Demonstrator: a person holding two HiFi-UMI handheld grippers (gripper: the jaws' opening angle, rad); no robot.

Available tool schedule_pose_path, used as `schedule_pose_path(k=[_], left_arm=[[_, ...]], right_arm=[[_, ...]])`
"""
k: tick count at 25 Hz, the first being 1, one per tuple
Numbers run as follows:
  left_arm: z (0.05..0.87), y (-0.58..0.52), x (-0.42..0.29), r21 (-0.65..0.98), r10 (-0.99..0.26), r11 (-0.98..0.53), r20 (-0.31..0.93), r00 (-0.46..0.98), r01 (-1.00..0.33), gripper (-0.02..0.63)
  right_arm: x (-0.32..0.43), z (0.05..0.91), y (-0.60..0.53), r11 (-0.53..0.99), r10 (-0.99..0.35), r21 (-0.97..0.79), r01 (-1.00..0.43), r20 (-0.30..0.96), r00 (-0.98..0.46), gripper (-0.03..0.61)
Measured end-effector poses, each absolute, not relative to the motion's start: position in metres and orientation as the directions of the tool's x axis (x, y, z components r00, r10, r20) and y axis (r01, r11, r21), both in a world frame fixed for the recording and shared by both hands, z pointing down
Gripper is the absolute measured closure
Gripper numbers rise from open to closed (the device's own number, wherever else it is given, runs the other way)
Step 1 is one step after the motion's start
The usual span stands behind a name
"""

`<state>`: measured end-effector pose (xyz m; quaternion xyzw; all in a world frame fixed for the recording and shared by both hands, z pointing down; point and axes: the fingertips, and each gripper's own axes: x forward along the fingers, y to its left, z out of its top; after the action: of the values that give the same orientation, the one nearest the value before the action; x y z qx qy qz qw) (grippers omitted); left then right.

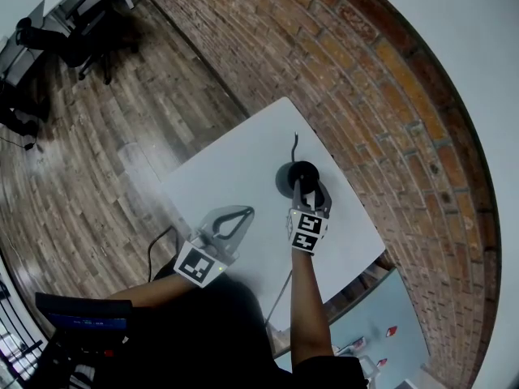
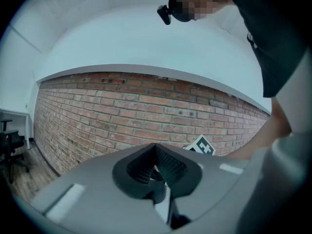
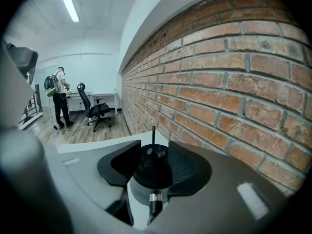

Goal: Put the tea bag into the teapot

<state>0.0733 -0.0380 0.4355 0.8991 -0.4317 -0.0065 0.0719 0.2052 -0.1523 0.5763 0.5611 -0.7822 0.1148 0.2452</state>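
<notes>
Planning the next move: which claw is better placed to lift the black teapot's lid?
Right. The right claw stands open astride the round black lid of the black teapot; the left claw is shut, off to the teapot's side.

At the centre of the head view, the right gripper (image 1: pixel 310 194) covers the lower edge of the black teapot (image 1: pixel 297 173), so the pot's near side is hidden. At the bottom centre of the right gripper view, the gripper's grey body cuts off the teapot's base. In the left gripper view, a pale speck (image 2: pixel 157 173) sits low between the pads (image 2: pixel 173 167) of the left gripper (image 2: pixel 156 147), too small to identify. At the lower right of the head view, 3 red-marked items (image 1: pixel 392 331) on a pale blue surface (image 1: pixel 405 306) are too tiny to tell. A distant person (image 3: pixel 59 97) at the left of the right gripper view is too small for detail.
</notes>
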Motion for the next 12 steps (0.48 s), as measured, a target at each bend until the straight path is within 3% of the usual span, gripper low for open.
schedule_pose_path(k=[12], left_arm=[[0.443,-0.047,0.069,0.152,-0.784,-0.601,0.077,0.616,-0.785,0.615]], right_arm=[[0.214,0.590,-0.165,0.343,-0.802,0.091,-0.935,0.546,-0.241,0.394]])
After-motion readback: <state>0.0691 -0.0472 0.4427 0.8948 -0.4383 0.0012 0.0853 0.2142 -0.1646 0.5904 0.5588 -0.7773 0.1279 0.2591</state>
